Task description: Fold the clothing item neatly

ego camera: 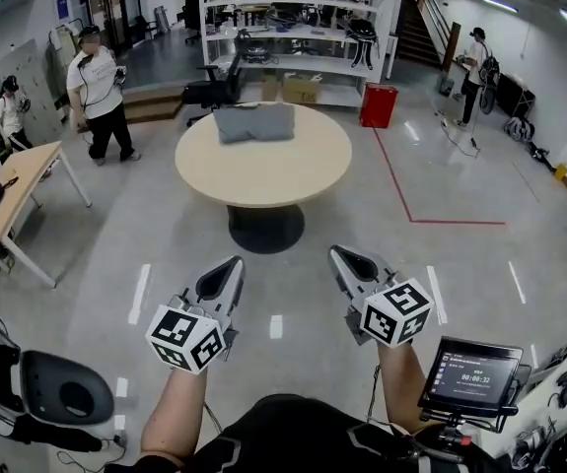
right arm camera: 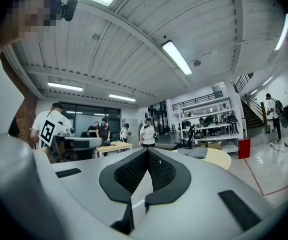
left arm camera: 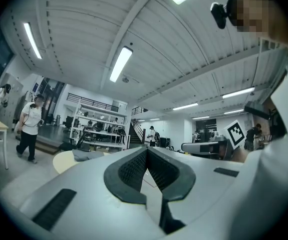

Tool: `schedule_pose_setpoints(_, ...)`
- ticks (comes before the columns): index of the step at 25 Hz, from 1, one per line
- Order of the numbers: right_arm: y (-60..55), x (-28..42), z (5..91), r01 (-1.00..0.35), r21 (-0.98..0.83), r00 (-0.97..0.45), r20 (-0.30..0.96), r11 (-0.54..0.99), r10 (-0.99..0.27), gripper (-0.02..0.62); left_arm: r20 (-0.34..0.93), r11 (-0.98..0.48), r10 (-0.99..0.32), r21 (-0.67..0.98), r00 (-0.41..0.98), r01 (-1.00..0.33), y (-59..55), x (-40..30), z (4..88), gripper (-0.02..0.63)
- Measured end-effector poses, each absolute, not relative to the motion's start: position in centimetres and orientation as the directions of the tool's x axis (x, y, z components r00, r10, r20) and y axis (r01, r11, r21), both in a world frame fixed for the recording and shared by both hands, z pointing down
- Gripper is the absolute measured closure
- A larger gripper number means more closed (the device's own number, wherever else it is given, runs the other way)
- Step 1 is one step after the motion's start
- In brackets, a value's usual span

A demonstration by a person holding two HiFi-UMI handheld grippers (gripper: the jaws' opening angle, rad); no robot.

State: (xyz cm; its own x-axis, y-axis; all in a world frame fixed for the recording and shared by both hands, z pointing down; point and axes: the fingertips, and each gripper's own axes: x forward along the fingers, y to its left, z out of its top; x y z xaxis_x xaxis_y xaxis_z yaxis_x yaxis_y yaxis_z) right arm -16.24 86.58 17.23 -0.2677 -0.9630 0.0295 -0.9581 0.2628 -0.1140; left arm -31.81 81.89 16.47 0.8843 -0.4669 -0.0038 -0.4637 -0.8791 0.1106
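– Grey polished floor spread across a wide workshop. A round counter stood on a dark pedestal near the middle, with white shelving behind it.

– Where was the clothing item?

– The clothing item was a grey bundle lying on the far part of that counter, toward the shelving. It was well apart from both grippers, and nothing touched it.

– How did the 2 grippers stand?

– The left gripper was held low at the left of the head view. Its jaws were pressed together, and its own view showed the dark pads meeting at the tip with nothing between them. The right gripper was beside it at the same height, its jaws also closed and empty. Both pointed level toward the counter, over bare floor short of its near edge.

– What else was in the room?

– A red bin stood on the floor to the right of the counter, just beside the shelving. A red line ran along the floor from there and turned right. 1 person in a white shirt stood to the left of the counter, and another person stood by the stairs at the far right. A small screen sat at the lower right, close to the wearer.
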Motion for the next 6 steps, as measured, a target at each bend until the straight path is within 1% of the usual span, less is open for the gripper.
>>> schedule_pose_setpoints(6,86.8,-16.0,16.0,-0.963,-0.090,-0.256,0.014,0.254,-0.967,0.588,-0.015,-0.888,-0.452,0.103,0.892,-0.449,82.4,-31.5,16.0,0.605)
